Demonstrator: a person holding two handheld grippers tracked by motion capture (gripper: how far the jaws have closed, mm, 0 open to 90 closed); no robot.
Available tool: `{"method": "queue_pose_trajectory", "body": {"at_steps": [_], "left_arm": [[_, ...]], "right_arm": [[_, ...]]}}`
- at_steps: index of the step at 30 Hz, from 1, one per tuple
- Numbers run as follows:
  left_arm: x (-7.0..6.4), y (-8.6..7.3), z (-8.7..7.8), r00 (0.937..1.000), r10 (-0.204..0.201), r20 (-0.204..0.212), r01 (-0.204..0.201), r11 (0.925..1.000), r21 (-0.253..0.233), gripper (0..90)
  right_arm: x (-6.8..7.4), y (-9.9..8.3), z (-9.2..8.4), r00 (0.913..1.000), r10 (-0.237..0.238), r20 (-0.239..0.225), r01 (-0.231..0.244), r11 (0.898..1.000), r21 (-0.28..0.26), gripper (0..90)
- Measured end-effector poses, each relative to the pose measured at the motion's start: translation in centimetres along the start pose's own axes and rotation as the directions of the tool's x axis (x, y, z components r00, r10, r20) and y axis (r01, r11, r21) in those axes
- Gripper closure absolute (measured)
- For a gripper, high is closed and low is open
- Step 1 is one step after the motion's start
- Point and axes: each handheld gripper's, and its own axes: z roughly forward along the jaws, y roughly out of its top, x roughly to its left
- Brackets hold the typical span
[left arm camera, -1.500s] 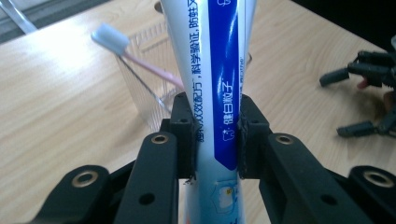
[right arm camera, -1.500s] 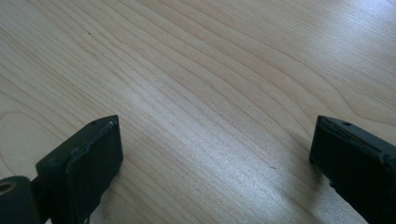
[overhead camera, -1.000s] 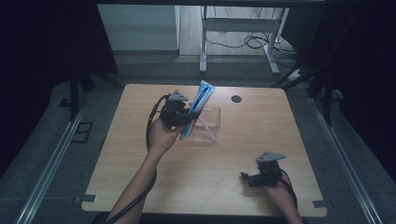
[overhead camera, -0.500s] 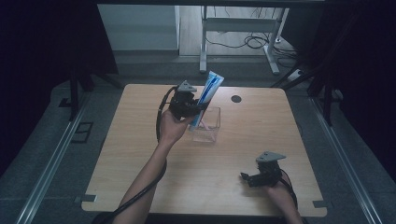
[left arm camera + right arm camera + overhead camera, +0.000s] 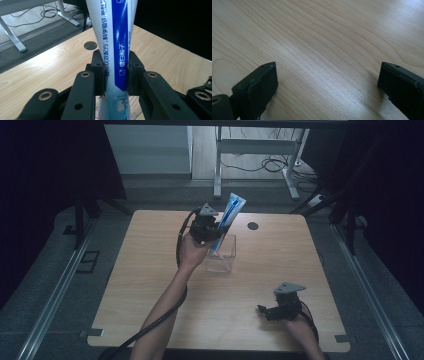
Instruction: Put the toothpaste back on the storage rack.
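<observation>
Under my grippers spreads the pale wooden table [image 5: 150,285], a clear square plastic box [image 5: 221,256] sits just below my left gripper [image 5: 116,68], clamped on a blue-and-white toothpaste tube [image 5: 117,37], while my right gripper [image 5: 327,82] gapes empty.

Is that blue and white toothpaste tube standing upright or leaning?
Leaning. The blue and white toothpaste tube slants up and rightward, lower end inside the clear plastic box.

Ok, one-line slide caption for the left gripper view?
Left gripper clamps a blue-and-white toothpaste tube upright above the wooden table.
</observation>
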Motion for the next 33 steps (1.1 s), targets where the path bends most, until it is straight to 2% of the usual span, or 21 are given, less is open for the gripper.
{"method": "queue_pose_trajectory", "body": {"at_steps": [10,22,33], "left_arm": [[0.7,-1.2,1.3,0.9995,-0.014,-0.027,0.013,0.9996,-0.025,72.8],[0.3,-2.8,2.9,0.9993,0.007,-0.037,-0.008,0.9999,-0.008,72.4],[0.1,-4.4,3.7,0.9987,0.009,-0.05,-0.008,0.9998,0.016,71.9]], "right_arm": [[0.0,0.0,0.0,1.0,-0.004,-0.003,0.004,1.0,-0.001,2.8],[0.0,0.0,0.0,1.0,-0.004,-0.006,0.004,1.0,0.0,2.8],[0.0,0.0,0.0,1.0,-0.006,-0.007,0.006,1.0,0.0,2.8]]}}
